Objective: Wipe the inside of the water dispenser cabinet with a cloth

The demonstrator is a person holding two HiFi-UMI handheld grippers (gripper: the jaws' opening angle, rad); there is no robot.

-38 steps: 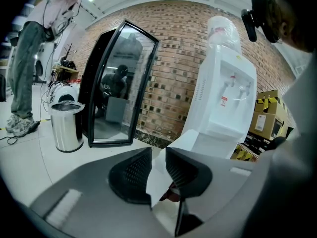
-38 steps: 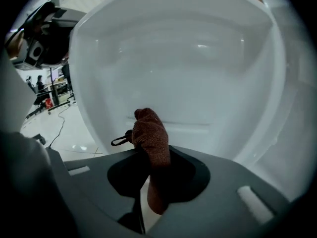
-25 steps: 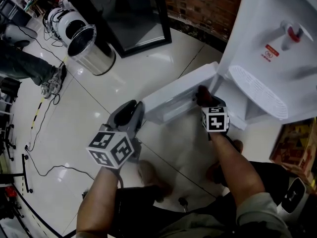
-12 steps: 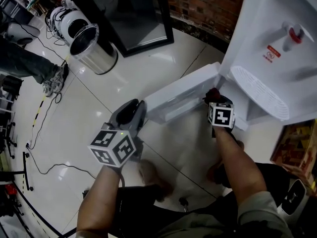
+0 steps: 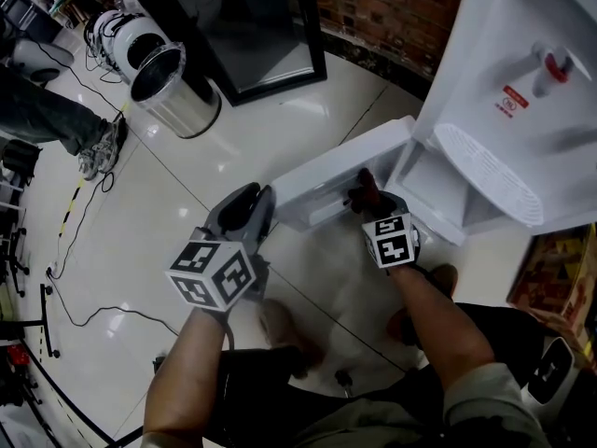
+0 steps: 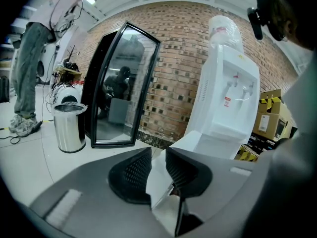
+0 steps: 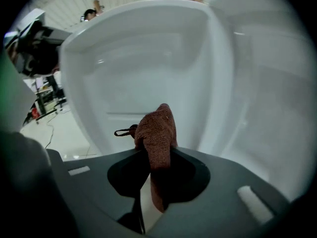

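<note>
Cloth (image 7: 157, 128) pinched in right claw (image 7: 154, 155).

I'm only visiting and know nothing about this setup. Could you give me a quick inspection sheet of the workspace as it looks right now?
Surface: glossy pale tiled floor.
Job's things: white water dispenser, its cabinet door swung open; reddish-brown cloth facing the door's inner side.
Clutter: steel bin standing on the floor.
Grippers: left gripper appears shut on the door's edge; right gripper shut on the cloth.
Cables: black cable trailing over the floor at left.
Surroundings: brick wall, black-framed glass panel, bystander's legs, cardboard boxes.
</note>
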